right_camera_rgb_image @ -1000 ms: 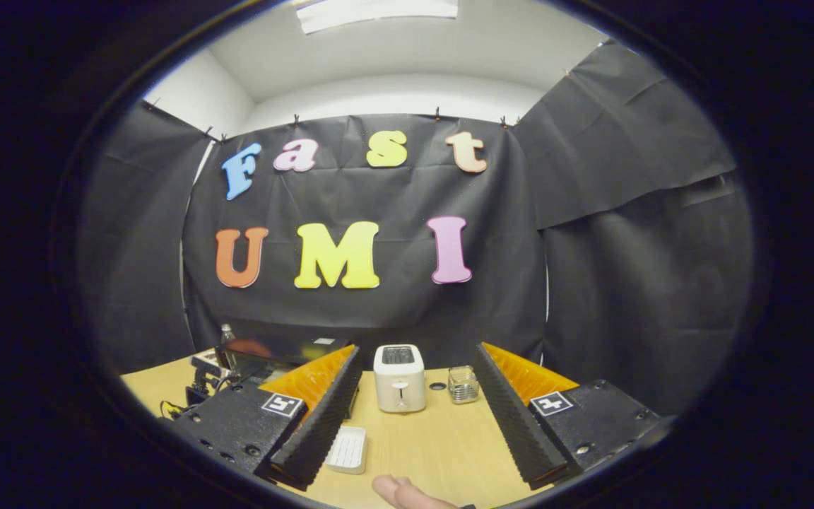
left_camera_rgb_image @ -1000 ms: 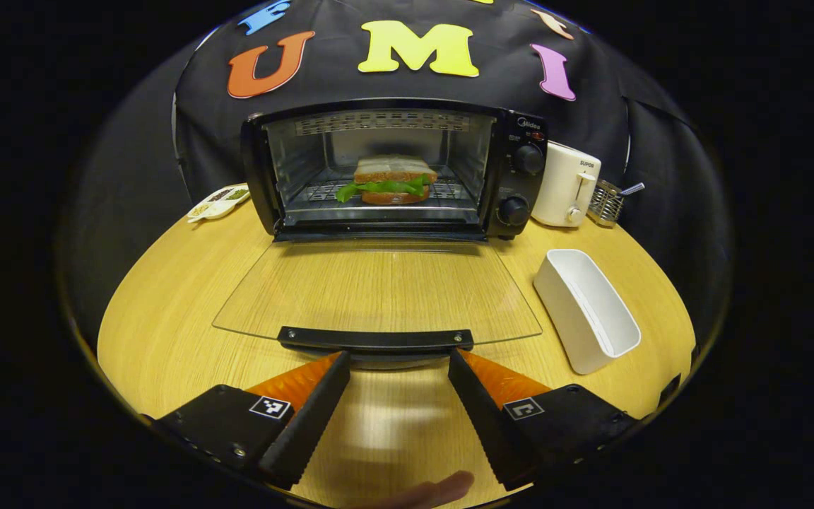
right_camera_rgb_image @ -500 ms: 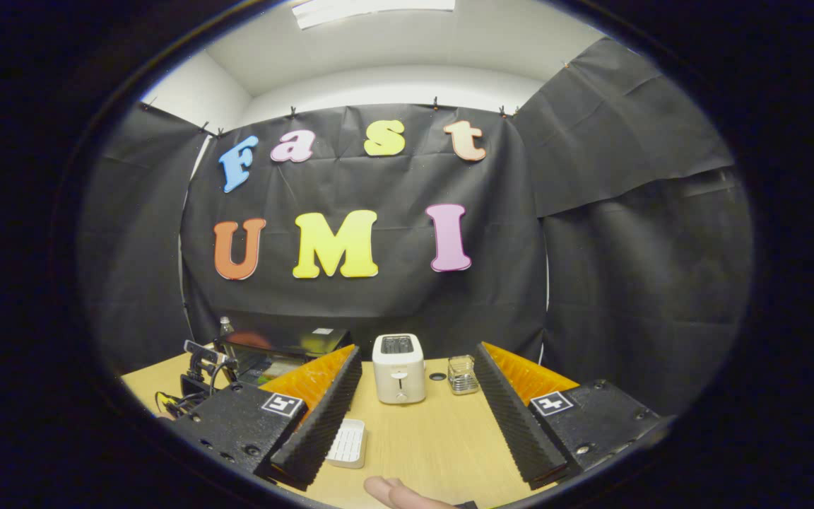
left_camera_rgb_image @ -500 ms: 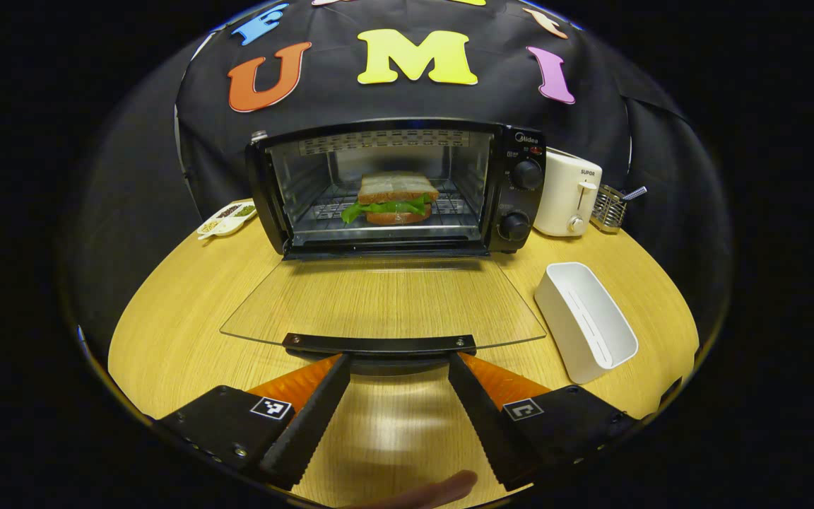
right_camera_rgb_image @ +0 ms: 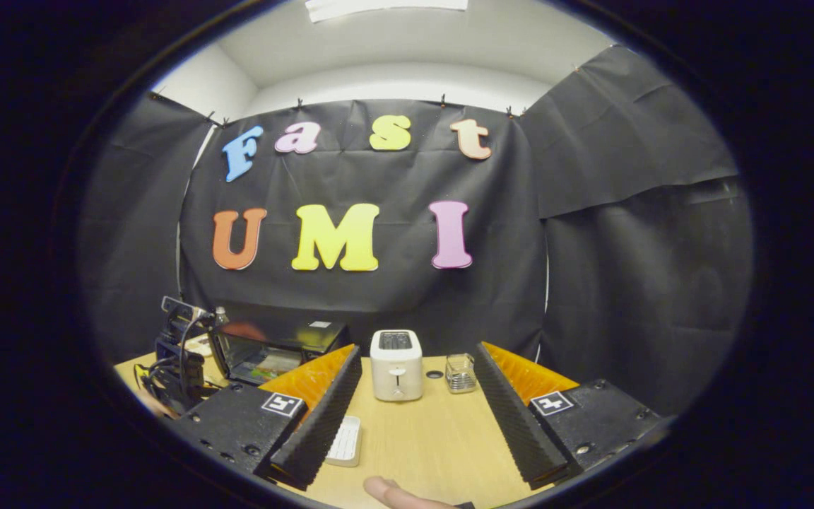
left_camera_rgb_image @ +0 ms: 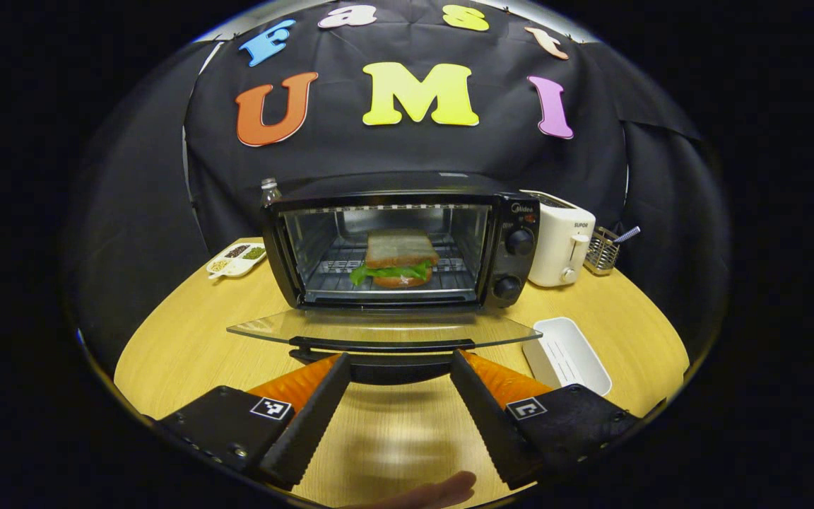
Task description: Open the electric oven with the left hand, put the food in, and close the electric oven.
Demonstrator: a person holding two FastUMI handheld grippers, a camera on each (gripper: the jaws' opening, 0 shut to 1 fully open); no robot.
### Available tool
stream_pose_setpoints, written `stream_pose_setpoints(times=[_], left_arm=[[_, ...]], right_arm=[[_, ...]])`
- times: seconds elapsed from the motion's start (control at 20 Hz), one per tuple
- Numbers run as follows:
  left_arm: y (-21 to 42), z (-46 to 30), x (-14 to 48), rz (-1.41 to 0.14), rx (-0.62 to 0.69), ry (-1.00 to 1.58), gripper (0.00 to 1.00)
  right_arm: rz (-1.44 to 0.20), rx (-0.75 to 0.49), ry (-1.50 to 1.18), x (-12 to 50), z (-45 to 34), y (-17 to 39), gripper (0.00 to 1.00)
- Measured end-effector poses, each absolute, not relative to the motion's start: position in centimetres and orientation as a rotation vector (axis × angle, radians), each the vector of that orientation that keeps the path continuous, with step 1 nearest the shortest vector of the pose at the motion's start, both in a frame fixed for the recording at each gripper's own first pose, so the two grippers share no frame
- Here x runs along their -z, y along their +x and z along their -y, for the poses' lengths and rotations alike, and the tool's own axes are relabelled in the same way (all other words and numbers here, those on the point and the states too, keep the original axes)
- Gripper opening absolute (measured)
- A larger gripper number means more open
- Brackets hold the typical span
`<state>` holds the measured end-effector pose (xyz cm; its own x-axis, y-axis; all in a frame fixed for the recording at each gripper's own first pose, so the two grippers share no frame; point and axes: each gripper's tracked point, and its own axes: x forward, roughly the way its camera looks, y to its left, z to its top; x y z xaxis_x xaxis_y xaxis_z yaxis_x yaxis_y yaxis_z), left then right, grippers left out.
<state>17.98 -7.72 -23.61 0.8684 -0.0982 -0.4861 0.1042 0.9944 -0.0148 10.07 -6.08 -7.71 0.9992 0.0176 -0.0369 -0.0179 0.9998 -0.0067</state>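
Sandwich (left_camera_rgb_image: 398, 257) sits on the rack inside the electric oven (left_camera_rgb_image: 407, 247), so loading looks done; closing is what's left. Left gripper (left_camera_rgb_image: 396, 364) has its fingers spread wide, holding nothing, tips just under the handle (left_camera_rgb_image: 381, 346) of the glass door (left_camera_rgb_image: 379, 326) (probably set to push it up). Right gripper (right_camera_rgb_image: 417, 357) is parked wide apart and empty over the desk (right_camera_rgb_image: 421, 445), facing the toaster (right_camera_rgb_image: 396, 365).

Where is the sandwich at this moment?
In the left gripper view, the sandwich lies on the rack inside the open oven, left of the white toaster.
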Motion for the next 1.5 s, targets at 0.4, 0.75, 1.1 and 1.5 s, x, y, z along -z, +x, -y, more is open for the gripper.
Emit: stream_pose_setpoints(times=[0.4,0.75,1.1,1.5], left_arm=[[20.0,7.3,20.6,-0.421,0.111,0.021,0.96],[22.1,7.2,18.5,-0.387,0.122,0.02,0.96],[26.7,6.8,16.4,-0.337,0.134,-0.005,0.95],[27.7,6.8,12.9,-0.282,0.145,-0.099,0.94]], right_arm=[[-0.049,0.002,0.003,8.1,6.3,10.0,0.93],[-0.055,-0.009,0.004,8.5,6.1,10.0,1.0],[-0.066,-0.001,0.015,8.7,6.2,9.7,1.0],[-0.07,0.03,0.021,8.7,7.7,7.2,1.0]])
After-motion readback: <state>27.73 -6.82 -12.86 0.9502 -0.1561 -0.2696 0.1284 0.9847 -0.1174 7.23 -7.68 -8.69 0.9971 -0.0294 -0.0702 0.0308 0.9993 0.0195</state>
